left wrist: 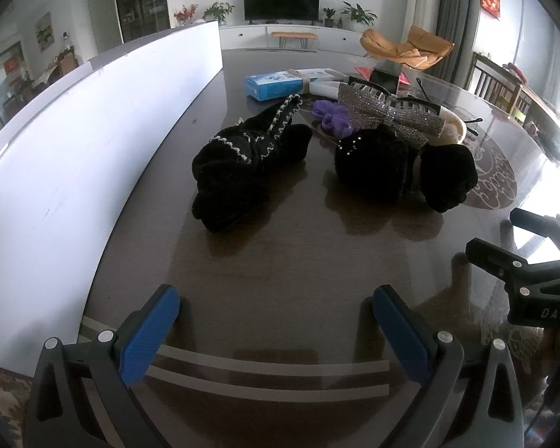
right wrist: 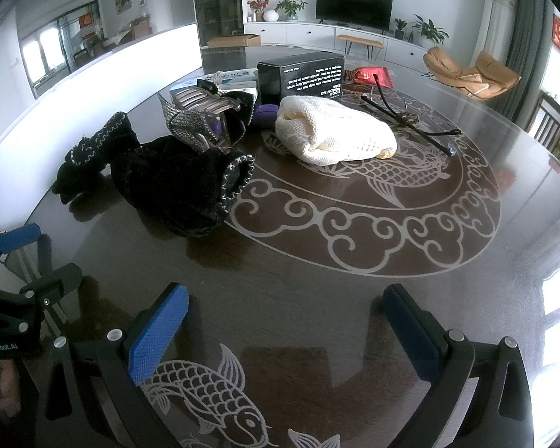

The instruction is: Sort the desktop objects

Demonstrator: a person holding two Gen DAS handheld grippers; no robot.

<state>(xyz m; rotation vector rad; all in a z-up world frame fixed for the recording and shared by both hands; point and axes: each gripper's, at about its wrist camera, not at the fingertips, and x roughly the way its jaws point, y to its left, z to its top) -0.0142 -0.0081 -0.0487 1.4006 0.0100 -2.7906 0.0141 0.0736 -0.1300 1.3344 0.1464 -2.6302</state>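
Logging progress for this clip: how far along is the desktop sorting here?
Nothing looks sorted yet. The black gloves, rhinestone bow clip, cream knit piece, blue box and black box lie clustered together on the table. Nothing is in hand: the left hand-held gripper and right hand-held gripper are both open and empty. All sorting remains.

On the bench (right wrist: 354, 268) two gloves (left wrist: 242, 171) (left wrist: 377, 164) lie side by side, a bow clip (left wrist: 388, 115) resting on the right one. Behind them sits a box (right wrist: 302, 74), with a knitted cloth (right wrist: 336, 134) just before it and a board (left wrist: 93, 130) standing along the left.
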